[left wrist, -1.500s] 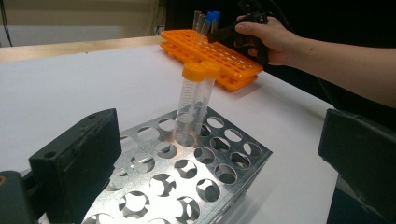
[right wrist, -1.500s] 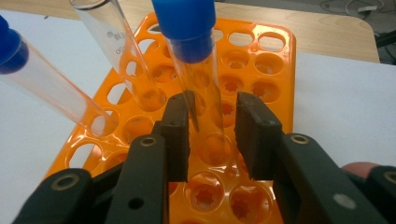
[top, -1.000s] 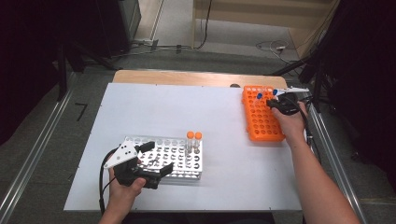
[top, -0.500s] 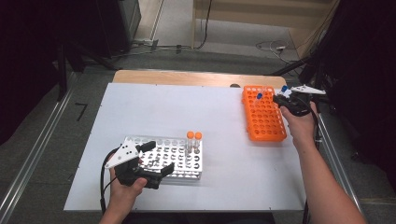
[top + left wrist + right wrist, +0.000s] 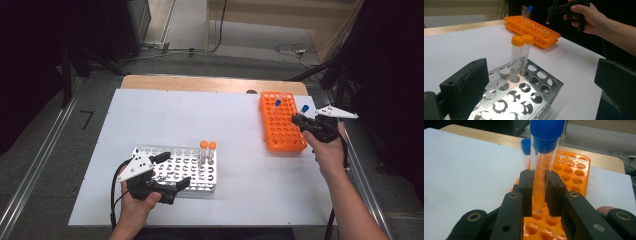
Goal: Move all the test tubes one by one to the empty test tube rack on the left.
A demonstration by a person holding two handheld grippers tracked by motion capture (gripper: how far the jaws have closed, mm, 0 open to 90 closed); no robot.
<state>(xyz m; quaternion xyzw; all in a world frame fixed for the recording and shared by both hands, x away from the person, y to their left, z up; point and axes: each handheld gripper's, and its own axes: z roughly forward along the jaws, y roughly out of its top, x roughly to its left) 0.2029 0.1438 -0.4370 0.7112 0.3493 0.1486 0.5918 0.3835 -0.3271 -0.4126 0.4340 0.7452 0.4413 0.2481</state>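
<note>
White tabletop (image 5: 165,120) fills the middle of the room, with dark floor around it. Nearest the person, the left gripper (image 5: 167,172) sits with its jaws spread wide either side of the metal rack (image 5: 200,175), which holds two orange-capped tubes (image 5: 208,150). Farther off at the right edge, the right gripper (image 5: 539,195) clamps a blue-capped tube (image 5: 544,157) upright between its jaws, lifted just above the orange rack (image 5: 281,125), where another blue-capped tube (image 5: 276,105) stands.

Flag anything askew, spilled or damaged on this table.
Nothing stands out. The metal rack sits flat with two orange-capped tubes upright in it. The orange rack looks intact. The right gripper holds a blue-capped tube between its jaws, clear of the rack. No spill shows.
</note>
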